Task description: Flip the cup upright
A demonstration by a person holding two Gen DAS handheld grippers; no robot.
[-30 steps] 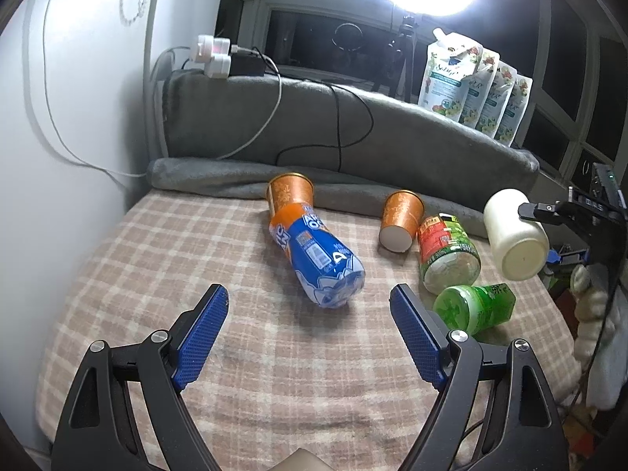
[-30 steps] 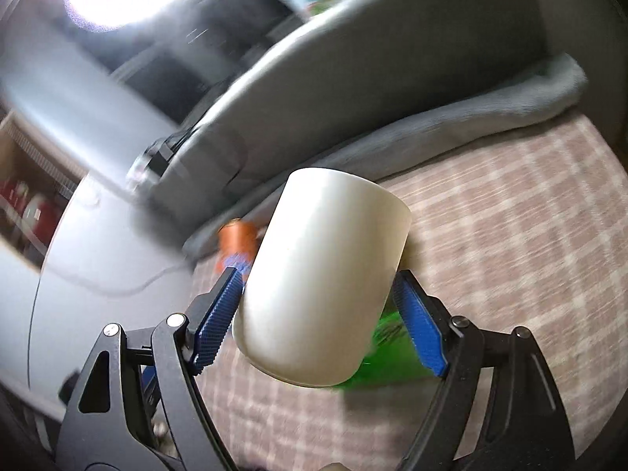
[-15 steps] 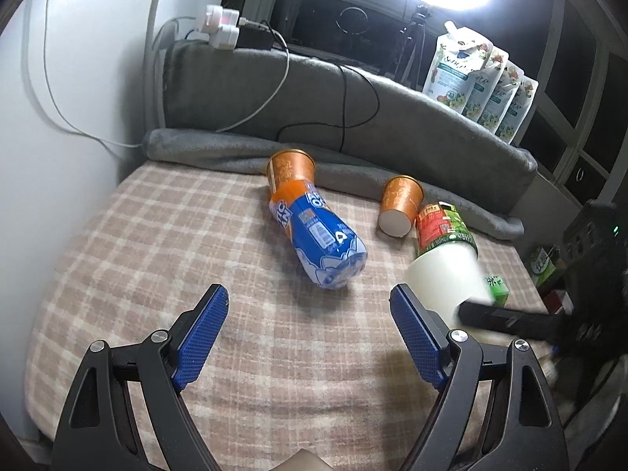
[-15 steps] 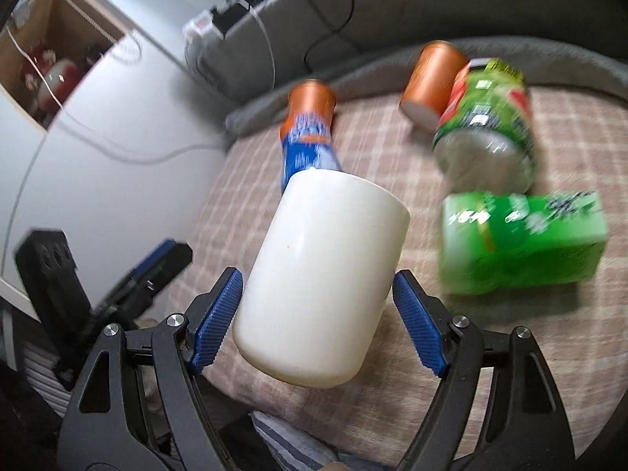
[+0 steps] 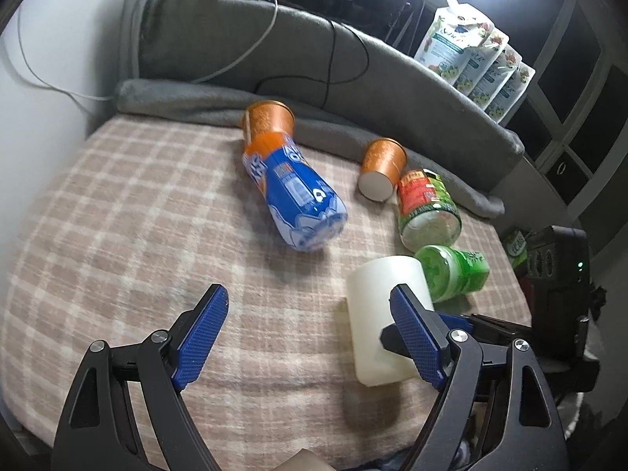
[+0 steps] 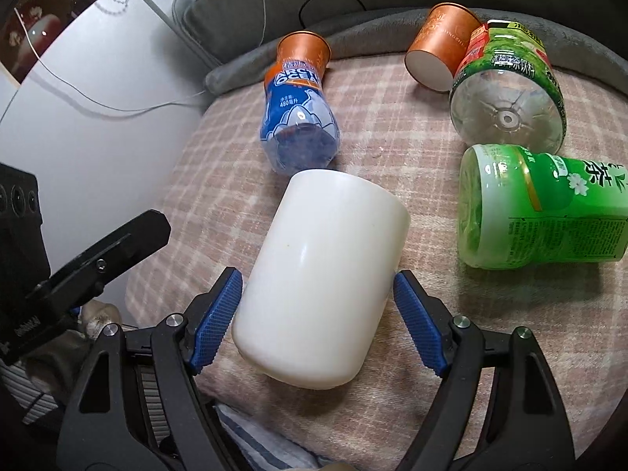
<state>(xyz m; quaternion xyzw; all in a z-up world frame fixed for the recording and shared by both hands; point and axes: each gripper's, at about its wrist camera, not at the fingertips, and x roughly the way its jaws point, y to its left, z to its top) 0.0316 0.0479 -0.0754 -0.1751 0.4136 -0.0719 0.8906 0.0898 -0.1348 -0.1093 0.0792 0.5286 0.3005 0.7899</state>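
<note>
Our right tool (image 6: 316, 310) clamped the smooth white ceramic cup (image 6: 320, 274) above the pink checked blanket (image 5: 117, 212); our left tool (image 5: 310, 331) hung wide open, empty.

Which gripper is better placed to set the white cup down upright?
Right. The right gripper is shut on the cup, just above the blanket. The left gripper is open and holds nothing.
</note>
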